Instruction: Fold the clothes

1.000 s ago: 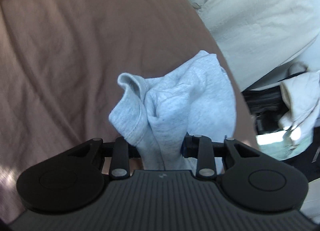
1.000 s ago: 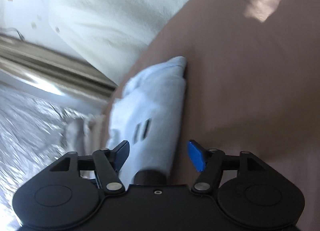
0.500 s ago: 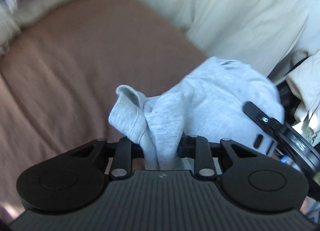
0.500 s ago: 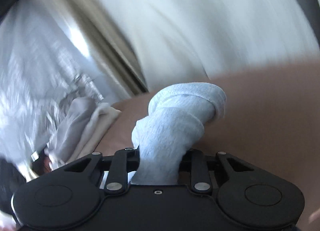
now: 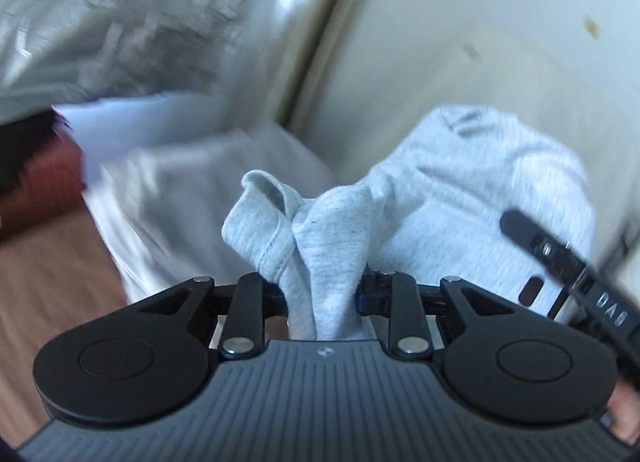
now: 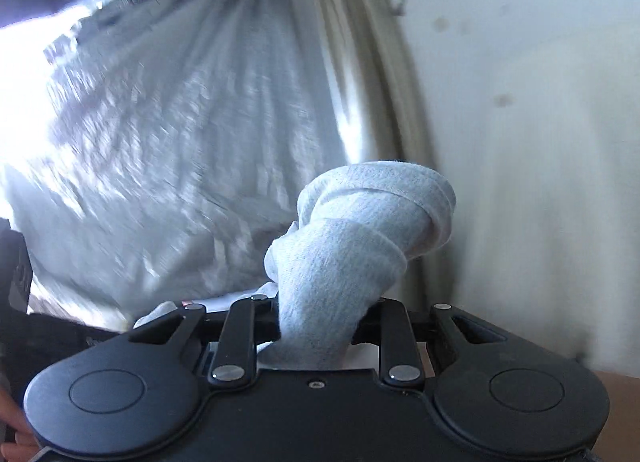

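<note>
1. Left gripper [image 5: 322, 294] is clamped tight on a bunched wad of the grey garment [image 5: 472, 197], and we can see a stitched hem folded over just above the jaws.
2. In the left wrist view the rest of that garment balloons out up and to the right of the gripper, hanging in the air in front of the pale wall [image 5: 480, 41].
3. Right gripper [image 6: 320, 326] has its own handful of the same grey garment [image 6: 360, 238], squeezed between closed jaws, with the cloth rolled into a fat knot-like lump just above them.
4. From the left wrist view we also catch the right gripper [image 5: 568, 262] poking in from the right edge, black against the far side of the garment and touching it.
5. Left of the garment in that view there's a white pillow [image 5: 180, 189], pretty blurred, with a brown sheet [image 5: 52, 274] below it.
6. In the right wrist view a beige curtain [image 6: 360, 61] hangs behind the garment, with a shiny silver sheet [image 6: 160, 121] off to its left. It's all smeared, so we can't tell much more.
</note>
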{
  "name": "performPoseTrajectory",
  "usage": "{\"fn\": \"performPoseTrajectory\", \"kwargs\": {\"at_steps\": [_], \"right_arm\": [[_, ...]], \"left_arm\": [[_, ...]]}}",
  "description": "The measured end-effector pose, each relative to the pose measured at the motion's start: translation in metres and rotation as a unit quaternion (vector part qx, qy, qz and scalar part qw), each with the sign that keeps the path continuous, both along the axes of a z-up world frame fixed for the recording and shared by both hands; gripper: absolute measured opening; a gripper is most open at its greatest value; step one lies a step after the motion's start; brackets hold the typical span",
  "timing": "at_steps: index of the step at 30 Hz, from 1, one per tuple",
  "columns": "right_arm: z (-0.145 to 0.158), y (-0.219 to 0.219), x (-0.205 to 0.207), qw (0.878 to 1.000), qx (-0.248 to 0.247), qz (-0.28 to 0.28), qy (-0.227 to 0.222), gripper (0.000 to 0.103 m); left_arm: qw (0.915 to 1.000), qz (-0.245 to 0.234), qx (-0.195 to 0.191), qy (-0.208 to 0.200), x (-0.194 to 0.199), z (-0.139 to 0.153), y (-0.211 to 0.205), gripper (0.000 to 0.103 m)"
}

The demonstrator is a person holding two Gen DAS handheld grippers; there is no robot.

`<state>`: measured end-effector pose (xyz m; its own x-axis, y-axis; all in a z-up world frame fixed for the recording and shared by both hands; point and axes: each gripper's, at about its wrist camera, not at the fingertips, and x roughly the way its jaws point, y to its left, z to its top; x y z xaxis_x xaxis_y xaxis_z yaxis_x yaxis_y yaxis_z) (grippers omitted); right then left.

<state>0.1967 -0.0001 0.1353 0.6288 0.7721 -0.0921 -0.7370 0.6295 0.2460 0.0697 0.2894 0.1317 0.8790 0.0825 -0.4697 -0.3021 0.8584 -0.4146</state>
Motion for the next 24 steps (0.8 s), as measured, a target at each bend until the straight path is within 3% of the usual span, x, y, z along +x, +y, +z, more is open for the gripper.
{"fn": "performPoseTrajectory", "kwargs": {"at_steps": [3, 5, 6, 11, 13, 14, 16, 18, 21, 23, 24], "right_arm": [[0.006, 0.062, 0.03, 0.999, 0.024, 0.047, 0.005, 0.028], [-0.003, 0.098, 0.056, 0.997, 0.038, 0.06, 0.016, 0.028], [-0.01, 0.109, 0.067, 0.997, 0.042, 0.06, 0.022, 0.028], [-0.092, 0.147, 0.116, 0.994, -0.018, 0.018, 0.109, 0.029], [-0.119, 0.152, 0.128, 0.991, -0.027, 0.011, 0.131, 0.03], [-0.124, 0.148, 0.127, 0.991, -0.02, 0.016, 0.129, 0.03], [-0.118, 0.151, 0.123, 0.993, -0.02, 0.015, 0.115, 0.03], [-0.104, 0.163, 0.117, 0.996, -0.032, 0.005, 0.081, 0.029], [-0.076, 0.169, 0.116, 0.999, -0.006, 0.006, 0.044, 0.028], [-0.077, 0.169, 0.128, 0.998, -0.013, -0.014, 0.057, 0.034], [-0.084, 0.17, 0.135, 0.996, -0.035, -0.031, 0.073, 0.046]], "left_arm": [[0.9984, 0.057, 0.003, 0.005, 0.021, -0.001, 0.043, 0.024], [0.9965, 0.078, 0.028, 0.005, 0.04, -0.019, 0.061, 0.026], [0.9961, 0.085, 0.023, 0.004, 0.05, -0.036, 0.071, 0.026], [0.9898, 0.113, -0.072, 0.049, 0.087, -0.114, 0.114, 0.035], [0.9861, 0.144, -0.07, 0.043, 0.09, -0.118, 0.118, 0.035], [0.9857, 0.157, -0.041, 0.046, 0.095, -0.112, 0.114, 0.034], [0.9845, 0.169, 0.019, 0.042, 0.102, -0.102, 0.099, 0.03], [0.9843, 0.169, 0.049, 0.013, 0.099, -0.095, 0.088, 0.028], [0.9855, 0.165, 0.018, -0.036, 0.085, -0.093, 0.096, 0.031], [0.9851, 0.171, -0.011, -0.009, 0.087, -0.102, 0.109, 0.051], [0.9841, 0.175, -0.025, 0.007, 0.088, -0.107, 0.115, 0.055]]}}
